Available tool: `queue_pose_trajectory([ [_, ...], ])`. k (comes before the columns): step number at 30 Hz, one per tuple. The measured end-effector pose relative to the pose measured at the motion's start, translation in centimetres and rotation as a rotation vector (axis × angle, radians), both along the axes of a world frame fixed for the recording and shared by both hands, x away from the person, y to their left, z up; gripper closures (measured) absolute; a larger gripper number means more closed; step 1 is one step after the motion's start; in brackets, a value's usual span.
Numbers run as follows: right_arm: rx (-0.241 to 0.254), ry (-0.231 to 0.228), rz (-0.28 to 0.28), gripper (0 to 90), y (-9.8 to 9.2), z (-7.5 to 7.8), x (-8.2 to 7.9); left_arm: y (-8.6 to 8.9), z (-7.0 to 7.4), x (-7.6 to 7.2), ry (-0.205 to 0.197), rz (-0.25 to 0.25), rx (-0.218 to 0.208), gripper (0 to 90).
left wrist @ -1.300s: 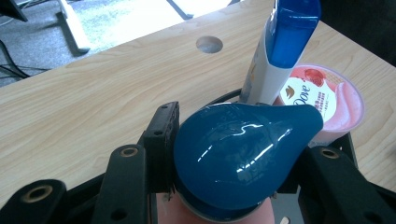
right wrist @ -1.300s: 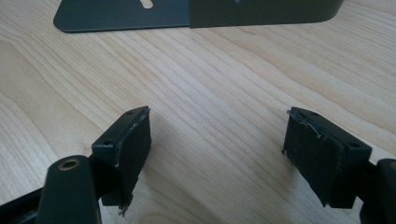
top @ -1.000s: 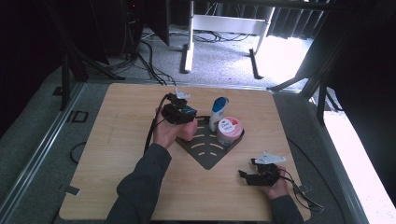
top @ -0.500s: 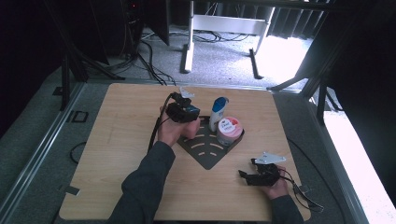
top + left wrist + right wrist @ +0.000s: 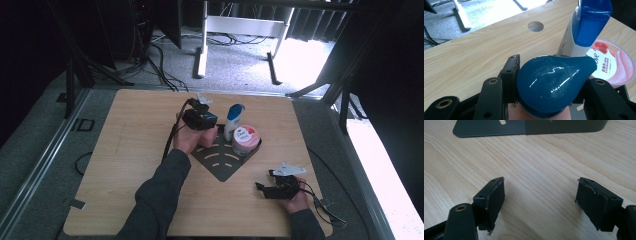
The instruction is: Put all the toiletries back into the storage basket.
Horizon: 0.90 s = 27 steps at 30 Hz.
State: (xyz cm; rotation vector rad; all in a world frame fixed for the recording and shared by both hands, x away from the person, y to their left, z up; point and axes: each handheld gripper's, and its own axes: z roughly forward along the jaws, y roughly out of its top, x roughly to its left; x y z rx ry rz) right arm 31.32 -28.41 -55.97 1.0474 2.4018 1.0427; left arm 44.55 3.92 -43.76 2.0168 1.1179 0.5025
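A: Seen from the high view, where does the pink bottle (image 5: 207,137) sit relative to the left hand-held gripper (image 5: 200,120)?

B: Directly beneath it, standing upright in the black corner rack (image 5: 220,167) near the middle of the desk (image 5: 130,145), just beside the white bottle with a blue cap (image 5: 233,120) and the pink Dove jar (image 5: 245,139). The right hand-held gripper (image 5: 275,187) rests well apart, at the near right of the desk, so the left is clearly nearer.

A: And along the left gripper view?

B: The jaws are half closed around the pink bottle's glossy dark-blue teardrop cap (image 5: 551,83), one pad on each flank. The cap's pointed end aims toward the jar (image 5: 611,66); the bottle's long axis runs straight down. I'd judge that any lift must go straight up to clear the rack and neighbours.

A: The right gripper view?

B: Its jaws stand wide apart over bare wood, holding nothing, with the rack's edge (image 5: 524,128) beyond.
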Motion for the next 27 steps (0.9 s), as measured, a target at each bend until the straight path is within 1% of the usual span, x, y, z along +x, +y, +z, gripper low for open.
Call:
queue_pose_trajectory([
  [3,0.0,0.0,0.0,22.7,0.0,0.0,0.0,-0.1,-0.3,0.3,0.01,0.008,-0.008,52.9],
  [12,0.001,0.001,0.0,22.7,0.0,0.0,0.0,-0.4,-1.0,1.0,0.029,0.018,-0.009,52.9],
  [20,0.003,0.002,0.0,22.7,0.0,0.0,0.0,-0.8,-1.5,1.5,0.036,0.024,-0.021,52.9],
  [27,0.004,0.003,0.001,22.7,0.0,0.0,0.0,-1.0,-1.8,1.8,0.041,0.034,-0.016,52.9],
])
